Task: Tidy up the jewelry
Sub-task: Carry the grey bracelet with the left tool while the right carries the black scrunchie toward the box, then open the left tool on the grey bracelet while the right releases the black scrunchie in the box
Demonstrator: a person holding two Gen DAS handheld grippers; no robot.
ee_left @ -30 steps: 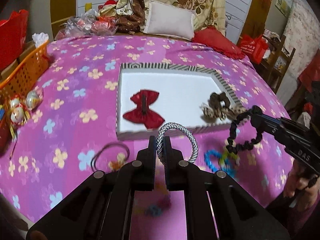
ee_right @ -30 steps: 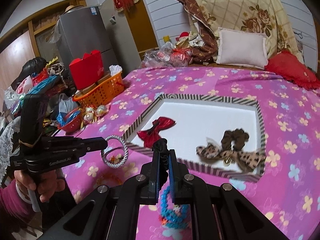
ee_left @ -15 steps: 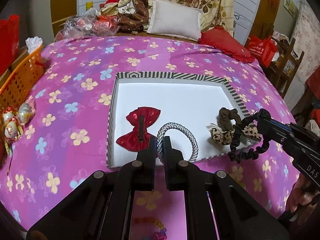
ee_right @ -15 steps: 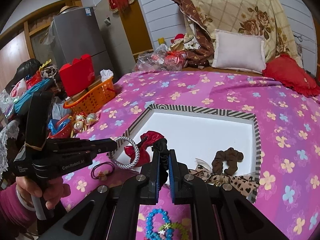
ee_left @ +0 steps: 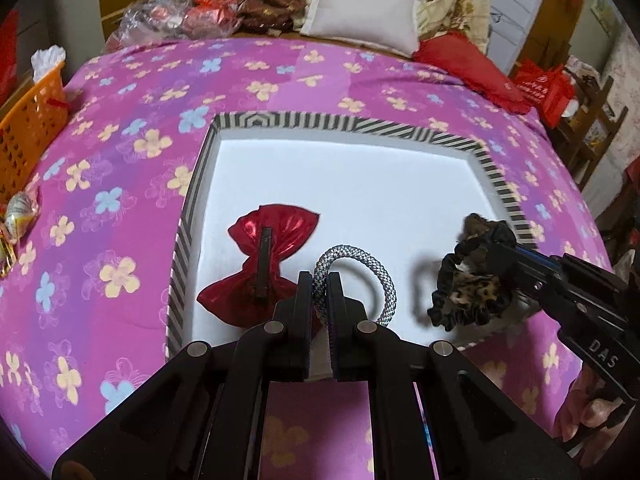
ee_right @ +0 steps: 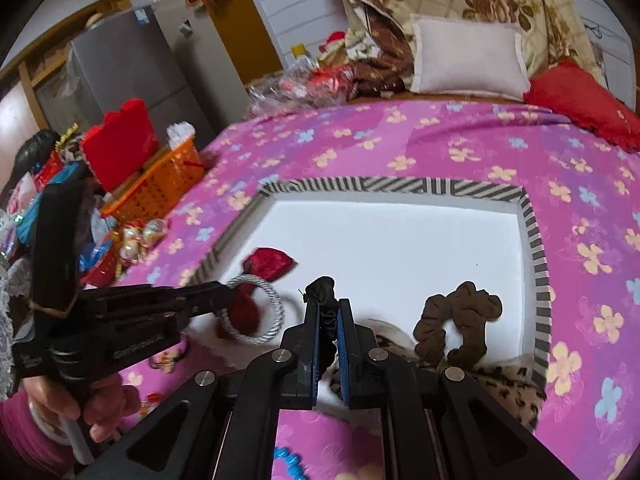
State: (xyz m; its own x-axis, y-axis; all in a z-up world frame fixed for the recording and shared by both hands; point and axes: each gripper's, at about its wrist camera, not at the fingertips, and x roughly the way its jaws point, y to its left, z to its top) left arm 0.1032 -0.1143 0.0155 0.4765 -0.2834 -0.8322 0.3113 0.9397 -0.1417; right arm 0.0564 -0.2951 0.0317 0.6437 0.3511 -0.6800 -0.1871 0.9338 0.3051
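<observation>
A white tray with a striped rim [ee_left: 344, 123] [ee_right: 400, 185] lies on the pink flowered bedspread. In it lie a red bow [ee_left: 264, 264] [ee_right: 269, 262], a brown scrunchie [ee_right: 460, 322] and a leopard-print bow [ee_right: 508, 380]. My left gripper [ee_left: 320, 280] [ee_right: 224, 294] is shut on a silver-grey rope bracelet [ee_left: 374, 276] [ee_right: 272, 312] and holds it over the tray's near edge, beside the red bow. My right gripper [ee_right: 329, 306] [ee_left: 500, 240] is shut on a black scrunchie [ee_left: 460, 300] [ee_right: 326, 292], held above the tray's near right part.
An orange basket [ee_left: 28, 120] [ee_right: 160, 184] and small ornaments [ee_right: 138, 236] sit at the bed's left side. A white pillow [ee_left: 360, 20] and a red cushion [ee_left: 468, 64] lie at the far end. Blue beads [ee_right: 288, 462] lie on the bedspread near me.
Both grippers moved forward from the bedspread's near side to over the tray, carrying the bracelet and the black scrunchie. The loose items on the bedspread dropped out of the left view.
</observation>
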